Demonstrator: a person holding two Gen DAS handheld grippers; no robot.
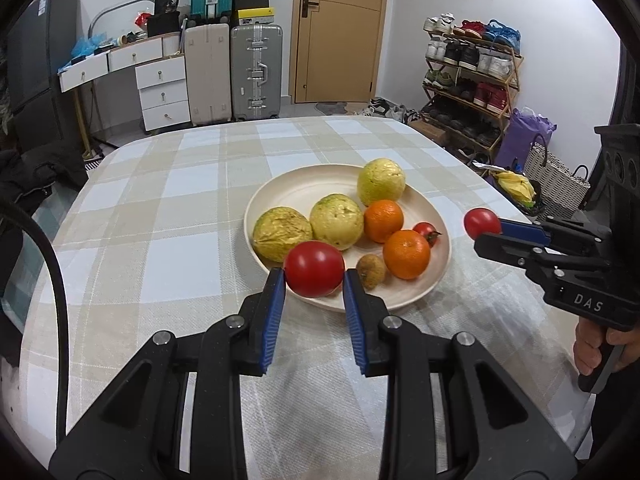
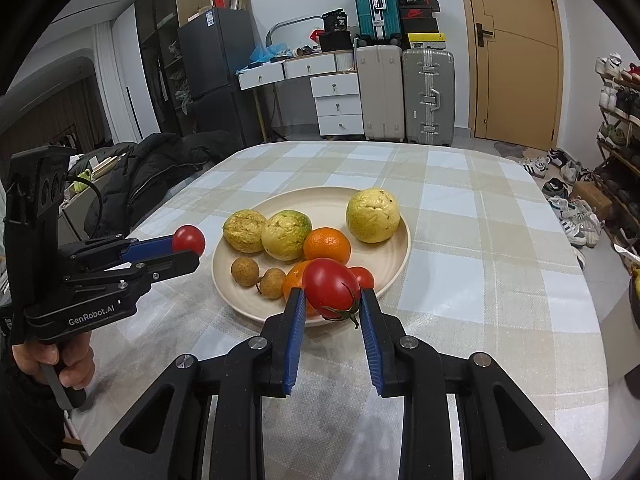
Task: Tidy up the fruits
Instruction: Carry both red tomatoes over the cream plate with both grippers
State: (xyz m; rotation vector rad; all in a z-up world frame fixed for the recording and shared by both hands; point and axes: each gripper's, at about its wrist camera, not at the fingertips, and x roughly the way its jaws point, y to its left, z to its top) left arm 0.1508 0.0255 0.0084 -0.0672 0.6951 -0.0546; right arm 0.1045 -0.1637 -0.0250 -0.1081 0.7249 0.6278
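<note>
Fruit plate (image 1: 280, 184): cream, round, at mid-table on a checked tablecloth (image 1: 160, 208). Holds three yellow-green guavas (image 1: 336, 221), two oranges (image 1: 406, 253), two brown longans (image 2: 245, 271) and one small cherry tomato (image 1: 426, 232).

Tomato, left (image 1: 314, 268): clamped between the blue pads of the left gripper (image 1: 314, 280), held above the plate's near rim.

Tomato, right (image 2: 331, 288): green stem downward, clamped in the right gripper (image 2: 332, 300), also over the near rim; in the left wrist view it sits just right of the plate.

Progress: most fruit appears gathered on the plate; no loose fruit shows on the cloth. Remaining, by my reading: set down both tomatoes. Free space lies at the plate's far-left portion.

Surroundings: suitcases (image 1: 256, 72), white drawers (image 1: 164, 92), shoe rack (image 1: 472, 80), wooden door (image 1: 340, 28).
</note>
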